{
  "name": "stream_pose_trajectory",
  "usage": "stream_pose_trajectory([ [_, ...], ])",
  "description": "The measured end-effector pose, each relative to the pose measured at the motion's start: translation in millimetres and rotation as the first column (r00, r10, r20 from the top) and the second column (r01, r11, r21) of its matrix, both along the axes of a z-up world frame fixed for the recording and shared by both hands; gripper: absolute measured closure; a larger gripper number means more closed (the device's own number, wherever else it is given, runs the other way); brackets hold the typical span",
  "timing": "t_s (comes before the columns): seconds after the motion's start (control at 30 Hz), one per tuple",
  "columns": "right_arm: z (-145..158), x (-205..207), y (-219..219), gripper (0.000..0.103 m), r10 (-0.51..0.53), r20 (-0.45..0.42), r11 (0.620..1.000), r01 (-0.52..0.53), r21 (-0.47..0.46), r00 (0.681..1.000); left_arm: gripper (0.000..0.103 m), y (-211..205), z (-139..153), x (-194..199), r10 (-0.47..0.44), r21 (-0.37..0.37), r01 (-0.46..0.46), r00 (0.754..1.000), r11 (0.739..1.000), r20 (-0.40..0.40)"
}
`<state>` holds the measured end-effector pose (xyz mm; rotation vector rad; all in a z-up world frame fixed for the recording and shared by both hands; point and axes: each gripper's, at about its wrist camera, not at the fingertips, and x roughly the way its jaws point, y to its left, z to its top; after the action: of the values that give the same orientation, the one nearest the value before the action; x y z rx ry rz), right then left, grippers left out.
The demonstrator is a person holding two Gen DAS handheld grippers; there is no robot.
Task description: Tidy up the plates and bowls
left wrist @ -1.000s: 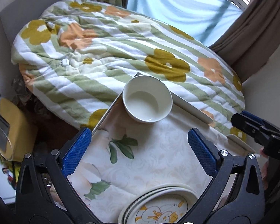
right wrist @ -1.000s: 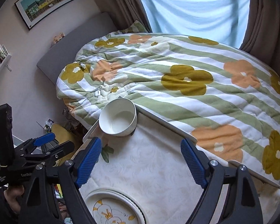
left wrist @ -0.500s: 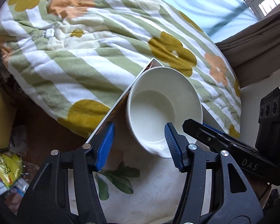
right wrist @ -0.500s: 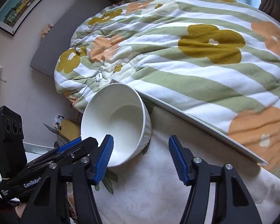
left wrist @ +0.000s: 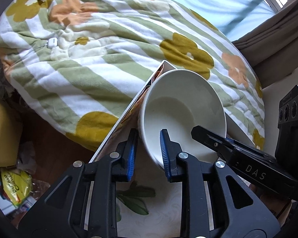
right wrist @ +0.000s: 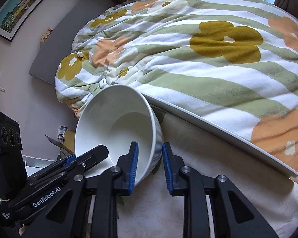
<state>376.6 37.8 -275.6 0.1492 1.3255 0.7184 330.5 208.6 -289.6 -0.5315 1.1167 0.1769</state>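
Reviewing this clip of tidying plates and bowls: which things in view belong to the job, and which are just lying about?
Part of the job: white bowl; left gripper and right gripper, both closing on the bowl's rim; table.

Just lying about: flowered quilt; framed picture; snack packet; curtain.

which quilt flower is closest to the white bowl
The mustard-yellow flower right behind the white ceramic bowl's far rim; orange ones on the striped quilt sit farther.

A home bedroom: a bed under a flowered quilt point(right wrist: 208, 59), a padded headboard point(right wrist: 55, 45), curtains point(left wrist: 272, 39) at a window, and a framed picture point(right wrist: 19, 6) on the wall.
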Motion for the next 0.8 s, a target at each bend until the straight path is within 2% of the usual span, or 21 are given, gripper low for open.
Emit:
stream_pose_trajectory([
  [0.23, 12.9, -10.1, -15.3, 0.085, -0.043, 0.021, 0.999, 0.042, 0.021, 0.999, 0.083, -17.7, 21.3, -9.2, -0.034, 0.038, 0.033, 0.999, 0.999, 0.023],
  [0.47, 53.6, -38.9, -51.2, 0.085, -0.078, 0.073, 0.996, 0.075, 0.04, 0.994, 0.083, -55.4, 60.7, -32.7, -0.08, 0.064, 0.076, 0.995, 0.995, 0.055],
  [0.8, 118.6, -115.5, -146.3, 0.085, -0.159, 0.174, 0.987, 0.158, 0.018, 0.972, 0.083, -161.1, 120.2, -91.7, -0.205, 0.096, 0.195, 0.972, 0.976, 0.116],
])
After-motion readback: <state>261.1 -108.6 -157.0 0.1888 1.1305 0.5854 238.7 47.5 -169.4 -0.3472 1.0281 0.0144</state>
